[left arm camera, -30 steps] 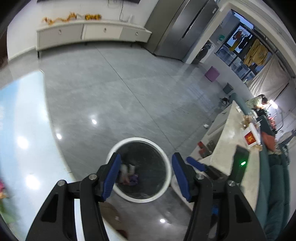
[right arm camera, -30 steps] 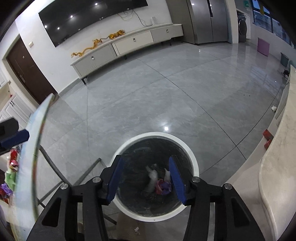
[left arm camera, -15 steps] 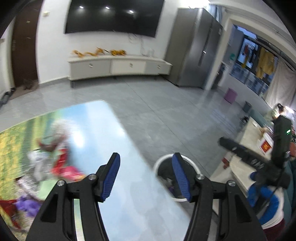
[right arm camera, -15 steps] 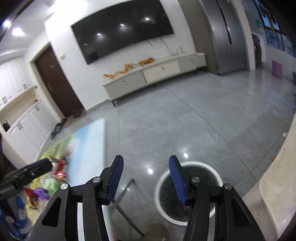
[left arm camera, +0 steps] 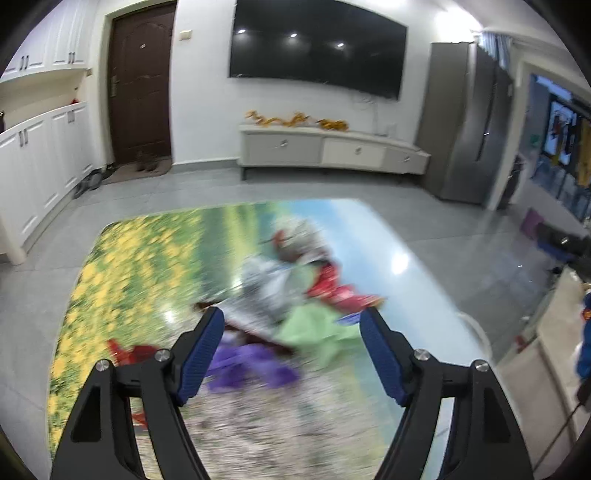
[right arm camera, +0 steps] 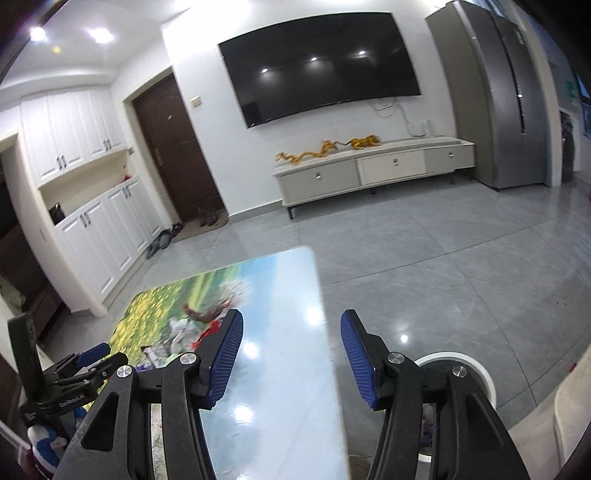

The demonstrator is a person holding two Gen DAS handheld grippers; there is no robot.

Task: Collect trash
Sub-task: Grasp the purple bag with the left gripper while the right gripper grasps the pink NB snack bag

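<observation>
Left tongs (left arm camera: pixel 291 354) opening, empty, above blurred heap of red, green, purple and silver wrappers (left arm camera: pixel 295 295) at frame centre on glossy landscape-print tabletop (left arm camera: pixel 129 266). Right tongs (right arm camera: pixel 291 360) opening, empty; white-rimmed round bin (right arm camera: pixel 476 373) lower right.

Grey tile floor (right arm camera: pixel 424 266), white wall (right arm camera: pixel 207 70) – black TV (right arm camera: pixel 317 62) above low cabinet (right arm camera: pixel 373 170); brown door (right arm camera: pixel 177 155) left, steel fridge (right arm camera: pixel 495 96) right, ceiling spots (right arm camera: pixel 99 35) lit.
</observation>
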